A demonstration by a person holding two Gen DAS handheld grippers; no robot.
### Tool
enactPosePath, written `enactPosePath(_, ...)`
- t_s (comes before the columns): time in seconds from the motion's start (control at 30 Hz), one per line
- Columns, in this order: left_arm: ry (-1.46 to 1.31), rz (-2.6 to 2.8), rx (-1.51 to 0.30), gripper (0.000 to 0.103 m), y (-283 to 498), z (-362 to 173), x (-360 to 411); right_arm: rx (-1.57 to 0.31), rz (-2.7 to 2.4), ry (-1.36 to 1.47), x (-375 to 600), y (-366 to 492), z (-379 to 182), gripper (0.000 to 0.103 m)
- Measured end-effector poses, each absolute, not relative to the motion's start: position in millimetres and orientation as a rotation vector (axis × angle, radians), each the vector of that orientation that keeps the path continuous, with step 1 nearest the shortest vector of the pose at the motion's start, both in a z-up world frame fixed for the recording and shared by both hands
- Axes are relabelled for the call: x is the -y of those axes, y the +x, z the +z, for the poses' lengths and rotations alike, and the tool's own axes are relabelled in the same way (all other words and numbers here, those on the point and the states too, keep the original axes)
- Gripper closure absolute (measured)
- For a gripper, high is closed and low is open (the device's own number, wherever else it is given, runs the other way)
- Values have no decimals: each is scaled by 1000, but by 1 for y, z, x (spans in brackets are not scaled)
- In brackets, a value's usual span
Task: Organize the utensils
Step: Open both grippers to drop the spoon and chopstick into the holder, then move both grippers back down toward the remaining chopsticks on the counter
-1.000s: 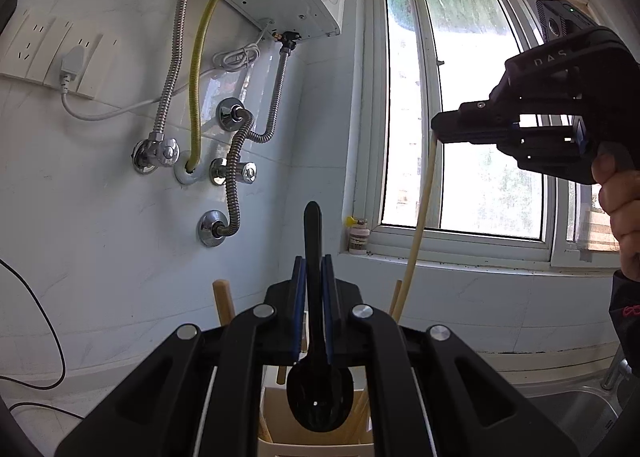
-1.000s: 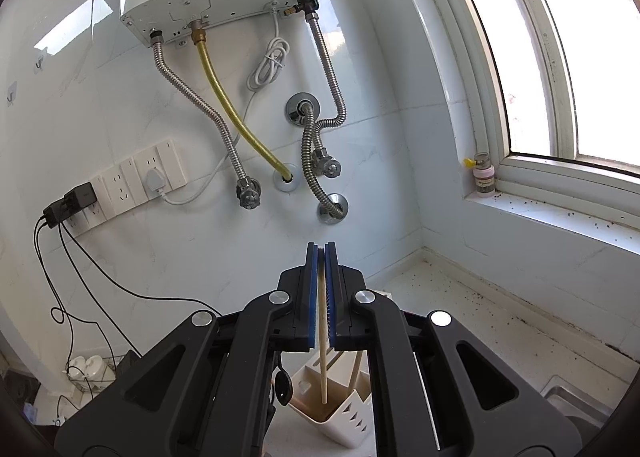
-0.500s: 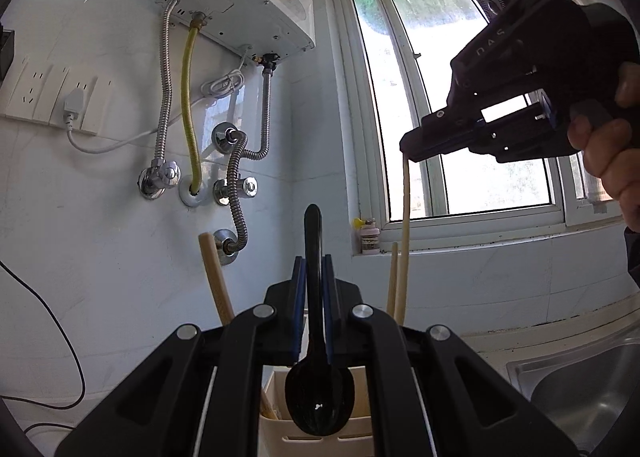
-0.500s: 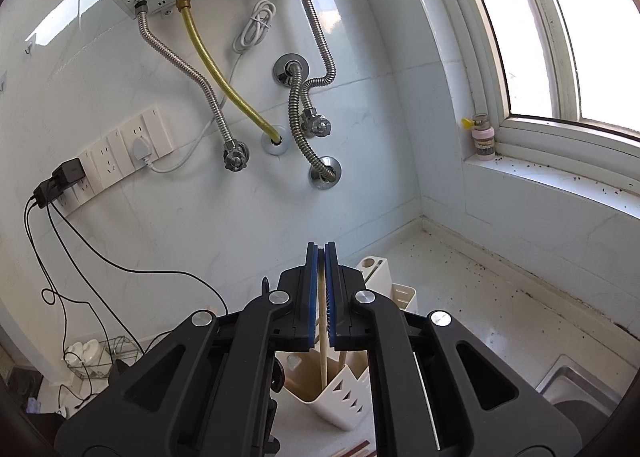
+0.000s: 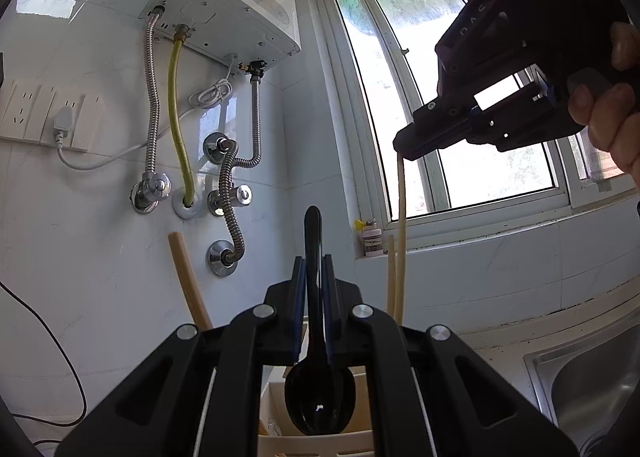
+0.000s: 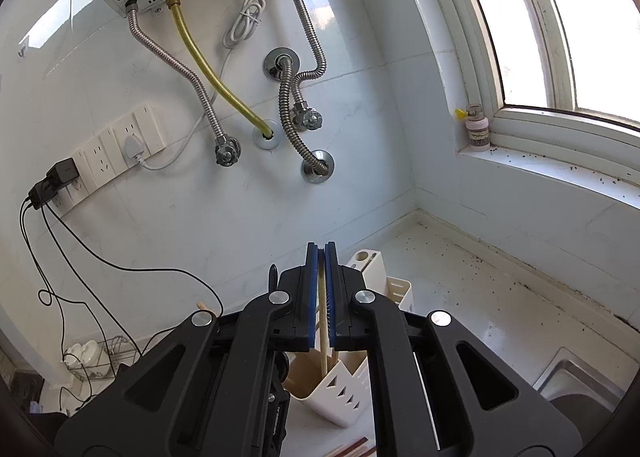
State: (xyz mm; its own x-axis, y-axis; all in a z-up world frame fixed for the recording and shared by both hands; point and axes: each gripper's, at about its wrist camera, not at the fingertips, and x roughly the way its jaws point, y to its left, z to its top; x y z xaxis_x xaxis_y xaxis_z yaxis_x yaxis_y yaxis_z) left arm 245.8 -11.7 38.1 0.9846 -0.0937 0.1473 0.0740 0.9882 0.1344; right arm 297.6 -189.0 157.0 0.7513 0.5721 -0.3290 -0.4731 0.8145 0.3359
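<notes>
My left gripper (image 5: 311, 261) is shut on a black plastic spoon (image 5: 319, 397), handle up, bowl hanging over the cream utensil holder (image 5: 280, 409). My right gripper (image 6: 321, 249) is shut on a pale chopstick (image 6: 323, 345) that reaches down into the white utensil holder (image 6: 340, 389). In the left wrist view the right gripper (image 5: 404, 151) hangs above and to the right, with the chopstick (image 5: 401, 237) dropping from it beside a second chopstick (image 5: 390, 277). A wooden handle (image 5: 188, 281) leans out of the holder at left.
A water heater (image 5: 236, 13) with metal hoses is on the wall behind. A window (image 5: 460, 117) and its sill with a small bottle (image 6: 476, 129) are at right. A steel sink (image 5: 588, 389) lies at the lower right. Wall sockets (image 6: 104, 153) and cables are at left.
Both grippers have lowered toward the holder. The chopstick has gone deeper into it, and the spoon bowl hangs closer over the holder.
</notes>
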Motion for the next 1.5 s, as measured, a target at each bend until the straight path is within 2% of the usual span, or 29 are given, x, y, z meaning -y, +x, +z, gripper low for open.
enactPosePath(0.3, 146, -86, 128, 95, 240, 29, 9, -441, 574, 239, 188, 298, 154, 99)
enactPosePath(0.97, 199, -70, -103, 94, 199, 33, -1, -576, 596, 163, 160, 283, 125, 99)
enactPosePath(1.1, 196, -77, -155, 79, 182, 42, -8, -604, 588, 153, 158, 280, 116, 99)
enactPosePath(1.2, 188, -90, -204, 72, 168, 45, -14, -620, 569, 162, 161, 278, 111, 93)
enactPosePath(1.33, 178, -99, -290, 71, 155, 40, -18, -619, 565, 187, 170, 268, 109, 92)
enactPosePath(1.4, 165, -106, -339, 71, 150, 37, -22, -612, 563, 209, 177, 262, 109, 84)
enactPosePath(1.5, 147, -128, -426, 71, 141, 30, -26, -612, 550, 228, 188, 251, 106, 80)
